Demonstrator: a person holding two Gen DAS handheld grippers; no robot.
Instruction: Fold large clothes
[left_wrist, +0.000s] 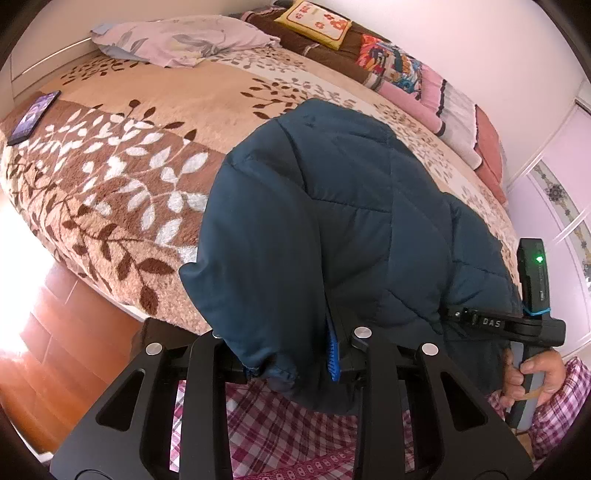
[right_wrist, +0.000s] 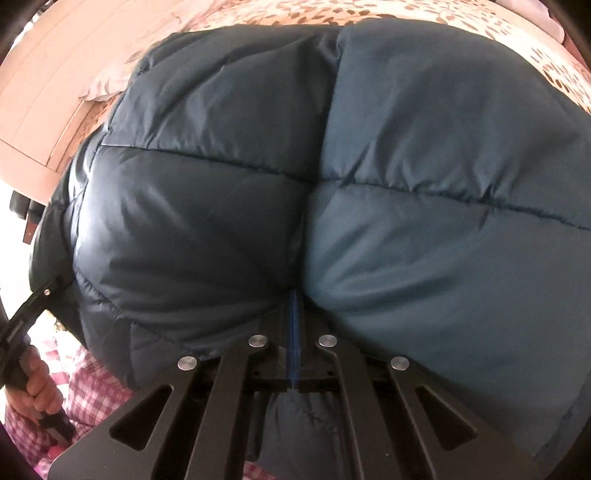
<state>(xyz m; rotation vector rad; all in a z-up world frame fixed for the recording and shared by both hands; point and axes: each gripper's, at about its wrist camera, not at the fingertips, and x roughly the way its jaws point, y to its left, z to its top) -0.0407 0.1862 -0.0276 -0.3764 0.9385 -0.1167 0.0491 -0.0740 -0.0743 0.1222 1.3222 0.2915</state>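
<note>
Left wrist view: left tongs (left_wrist: 295, 354) clamped on navy jacket (left_wrist: 332, 221); right tongs (right_wrist: 293, 354) likewise.

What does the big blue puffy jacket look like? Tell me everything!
The jacket is dark teal-blue, puffy and quilted, with stitched seams and smooth, slightly shiny cloth. It is bunched up at the near edge of the bed, its far part lying on the leaf-patterned blanket. Both grippers pinch it: the left gripper grips one edge, the right gripper grips a fold between two bulges.
</note>
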